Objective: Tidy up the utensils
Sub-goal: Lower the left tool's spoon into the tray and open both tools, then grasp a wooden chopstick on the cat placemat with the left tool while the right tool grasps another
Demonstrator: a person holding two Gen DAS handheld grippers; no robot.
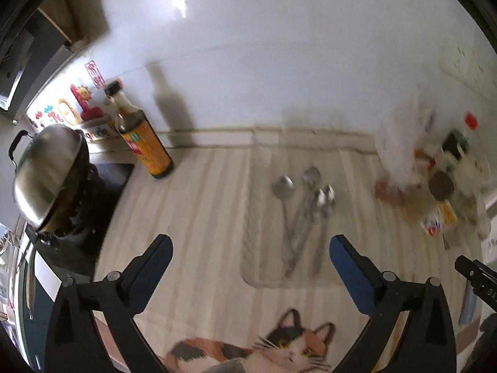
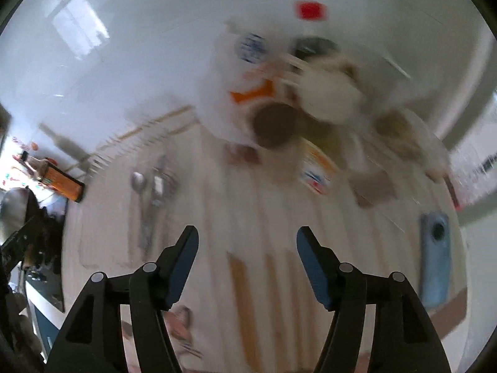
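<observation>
Spoons (image 1: 306, 214) bunched on tray (image 1: 251, 217), tabletop centre, 12 o'clock from left gripper (image 1: 251, 248). We judge them light, stiff, slick; pinch mid-handle. Both sets of fingers spread, empty; right gripper (image 2: 247, 242) likewise.

The left gripper (image 1: 251, 250) was a black plastic frame with two angled fingers, each faced on its inner side with a blue pad (image 1: 348, 264), and round grey pivot pins sat behind the pads. The right gripper (image 2: 247, 242) was of the same build, with triangular cut-outs in its outer struts.
</observation>
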